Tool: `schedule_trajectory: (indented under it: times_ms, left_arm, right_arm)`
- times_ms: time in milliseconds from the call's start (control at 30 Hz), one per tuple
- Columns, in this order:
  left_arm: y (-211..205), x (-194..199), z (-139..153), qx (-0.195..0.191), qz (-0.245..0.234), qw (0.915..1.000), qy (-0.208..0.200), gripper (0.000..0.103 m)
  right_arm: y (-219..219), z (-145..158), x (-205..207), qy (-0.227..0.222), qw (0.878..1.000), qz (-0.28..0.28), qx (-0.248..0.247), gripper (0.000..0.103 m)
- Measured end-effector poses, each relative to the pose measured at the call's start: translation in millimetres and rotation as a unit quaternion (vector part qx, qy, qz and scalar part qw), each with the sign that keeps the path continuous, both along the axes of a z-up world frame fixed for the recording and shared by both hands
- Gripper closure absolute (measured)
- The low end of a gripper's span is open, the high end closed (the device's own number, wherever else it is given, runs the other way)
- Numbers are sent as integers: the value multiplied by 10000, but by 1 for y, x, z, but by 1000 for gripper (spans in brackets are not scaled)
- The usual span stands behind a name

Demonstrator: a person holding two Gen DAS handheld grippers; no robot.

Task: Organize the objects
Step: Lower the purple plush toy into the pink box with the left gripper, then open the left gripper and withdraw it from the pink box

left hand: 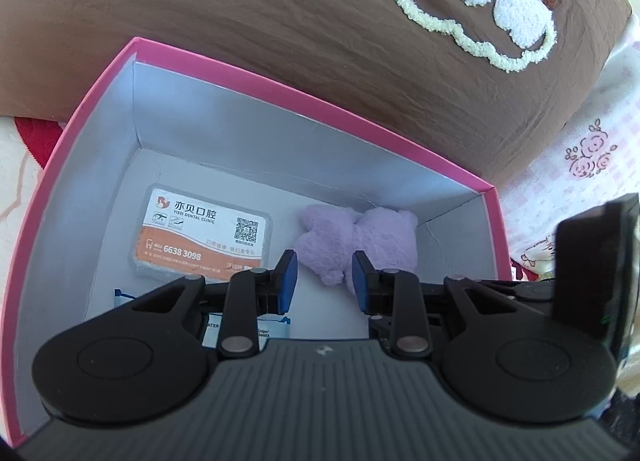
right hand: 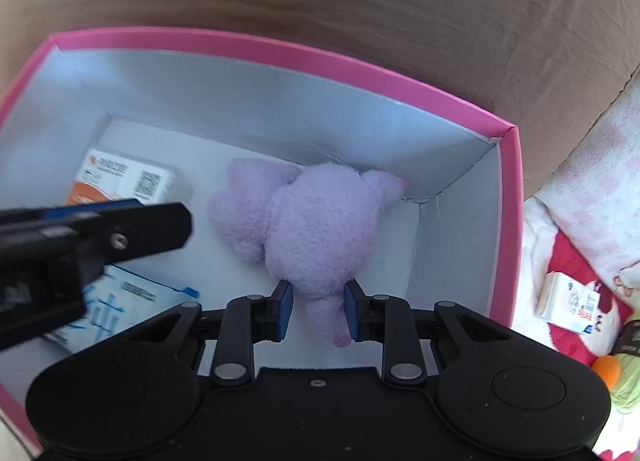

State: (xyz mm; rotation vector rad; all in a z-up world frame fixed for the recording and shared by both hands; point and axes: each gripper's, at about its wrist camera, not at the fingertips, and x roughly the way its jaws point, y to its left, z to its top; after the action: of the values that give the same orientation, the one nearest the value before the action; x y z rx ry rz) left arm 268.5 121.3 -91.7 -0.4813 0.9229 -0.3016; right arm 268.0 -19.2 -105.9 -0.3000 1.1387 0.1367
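Observation:
A pink box [left hand: 280, 79] with a white inside holds a purple plush toy [right hand: 320, 221] in its far right corner. My right gripper [right hand: 318, 311] is shut on the toy's lower end, blue pads pressing both sides. My left gripper [left hand: 325, 283] hovers inside the box just short of the plush toy [left hand: 360, 241], jaws drawn close with nothing between them. One of its fingers [right hand: 132, 233] crosses the left of the right wrist view. An orange-and-white dental clinic case [left hand: 200, 237] lies left of the toy. A blue-and-white packet [right hand: 120, 301] lies partly hidden under the left gripper.
A brown cushion [left hand: 280, 1] with white embroidery stands right behind the box. Pink floral cloth [left hand: 580, 181] lies to the right. Beyond the box's right wall [right hand: 460, 241] are red fabric [right hand: 572, 261], a small tissue pack [right hand: 572, 305] and orange and green soft items [right hand: 608, 369].

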Motion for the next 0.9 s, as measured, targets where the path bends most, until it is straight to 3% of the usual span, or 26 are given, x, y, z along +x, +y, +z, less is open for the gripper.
schedule_trajectory:
  times_ms: [100,200,300,633,900]
  left_arm:
    - [4,0,-1,-32,29,10000,86,75]
    - [6,-2,0,-42,60,9998,177,75]
    - [5,-4,4,26,-4,9999,146,75]
    - [-11,-12,12,458,-434,9971,419,75]
    - [-28,-36,37,748,-666,9947,216,75]
  right_arm:
    - [2,4,-5,-86,9999,-44,-44,69]
    - [6,18,-17,-308,9988,339,-195,61]
    - [0,36,-28,-403,9979,503,-3,56]
    - [-35,60,-55,-617,9906,864,860,56]
    - [-49,85,-83,-629,9843,958,1341,56]
